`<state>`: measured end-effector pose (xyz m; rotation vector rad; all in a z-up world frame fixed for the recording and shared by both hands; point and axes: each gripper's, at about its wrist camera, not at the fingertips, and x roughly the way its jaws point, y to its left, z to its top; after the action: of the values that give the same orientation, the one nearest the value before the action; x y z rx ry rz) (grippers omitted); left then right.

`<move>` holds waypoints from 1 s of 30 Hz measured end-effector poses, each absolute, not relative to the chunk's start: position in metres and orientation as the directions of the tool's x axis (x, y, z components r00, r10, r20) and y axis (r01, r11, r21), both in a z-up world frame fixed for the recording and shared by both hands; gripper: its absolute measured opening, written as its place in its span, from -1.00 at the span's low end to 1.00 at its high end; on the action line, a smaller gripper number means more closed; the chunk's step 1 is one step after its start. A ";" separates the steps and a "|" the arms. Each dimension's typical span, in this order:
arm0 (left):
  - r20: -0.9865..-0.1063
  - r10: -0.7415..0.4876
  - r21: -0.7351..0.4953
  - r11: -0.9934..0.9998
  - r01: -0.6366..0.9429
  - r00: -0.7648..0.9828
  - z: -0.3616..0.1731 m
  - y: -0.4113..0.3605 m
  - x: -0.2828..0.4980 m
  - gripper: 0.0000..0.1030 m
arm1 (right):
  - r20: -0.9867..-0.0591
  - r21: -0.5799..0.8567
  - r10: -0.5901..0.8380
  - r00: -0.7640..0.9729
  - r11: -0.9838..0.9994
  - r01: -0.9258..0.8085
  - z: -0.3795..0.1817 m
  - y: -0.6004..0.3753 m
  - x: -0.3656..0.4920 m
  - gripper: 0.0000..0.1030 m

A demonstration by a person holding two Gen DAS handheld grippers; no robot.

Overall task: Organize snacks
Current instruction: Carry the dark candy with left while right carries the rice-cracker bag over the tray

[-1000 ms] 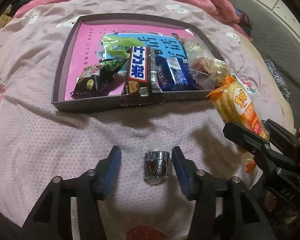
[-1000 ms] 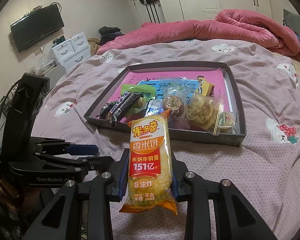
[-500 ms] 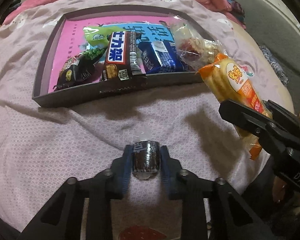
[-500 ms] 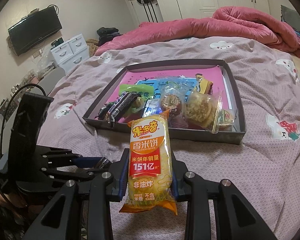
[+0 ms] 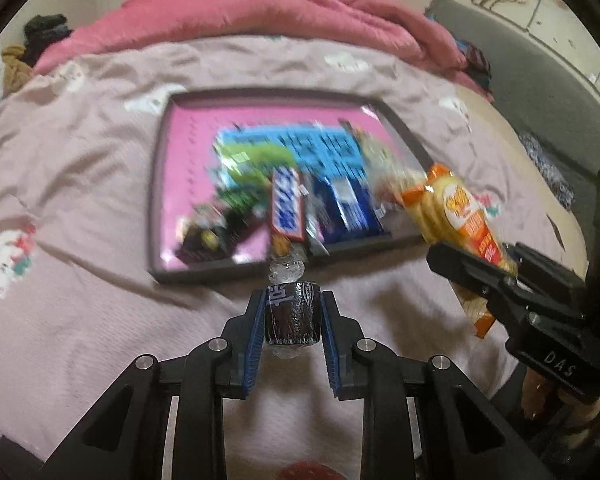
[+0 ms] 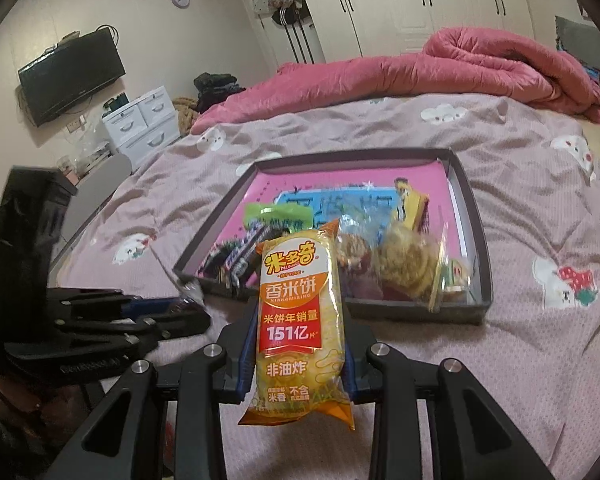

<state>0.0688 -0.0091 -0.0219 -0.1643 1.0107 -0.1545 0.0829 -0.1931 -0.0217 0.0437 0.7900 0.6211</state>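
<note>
Two grippers were in play, both loaded. Your left gripper point(image 5: 292, 312) was held low over the bed point(image 5: 80, 320), pointing at the near wall of the tray point(image 5: 158, 184), its blue ribbed fingers point(image 5: 255, 332) pinching a small dark candy point(image 5: 293, 314): a short, stubby cylinder in glossy crinkled wrap with clear twisted ends poking out front and back. It sat clear of the bedcover, just short of the tray's near edge.

Your right gripper point(image 6: 298, 344) was held level on the right side, aimed at the tray's near wall point(image 6: 412, 309), with fingers point(image 6: 248, 356) clamped on the lower half of a rice cracker pack point(image 6: 298, 320). The pack was a long yellow-orange plastic sleeve, shiny, with crimped ends, standing out forward past the fingertips; its top end overlapped the tray's near edge in the right wrist view. In the left wrist view the same pack point(image 5: 456, 216) showed stacked round crackers through the film.

The tray was shallow, rectangular, with dark grey walls and a glossy pink floor. Inside lay a green pouch point(image 6: 278, 213), a dark striped bar point(image 6: 240, 260), a blue wrapper point(image 5: 350, 206) and clear bags of crumbly cookies point(image 6: 410, 266). The left view was motion-blurred, so the labels were unreadable. The bedcover was mauve knit with cartoon prints, and a pink quilt point(image 6: 460, 68) was bunched behind.
</note>
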 end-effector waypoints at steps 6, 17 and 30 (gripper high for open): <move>-0.807 -0.161 -0.203 0.979 -0.011 0.569 -0.010 0.017 0.084 -0.48 | -0.631 0.256 0.537 0.560 0.825 -0.503 -0.011 -0.176 0.094 -0.34; -0.799 -0.129 -0.210 0.975 -0.072 0.588 -0.019 0.046 0.109 -0.48 | -0.644 0.259 0.510 0.571 0.847 -0.464 -0.011 -0.156 0.117 -0.34; -0.807 -0.155 -0.242 0.967 -0.080 0.570 -0.036 0.054 0.122 -0.48 | -0.698 0.257 0.459 0.550 0.877 -0.406 -0.030 -0.147 0.137 -0.34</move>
<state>0.1224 0.0538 -0.0364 -0.2646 0.9665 -0.0445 0.1368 -0.1465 -0.0299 0.0681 0.8456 0.5123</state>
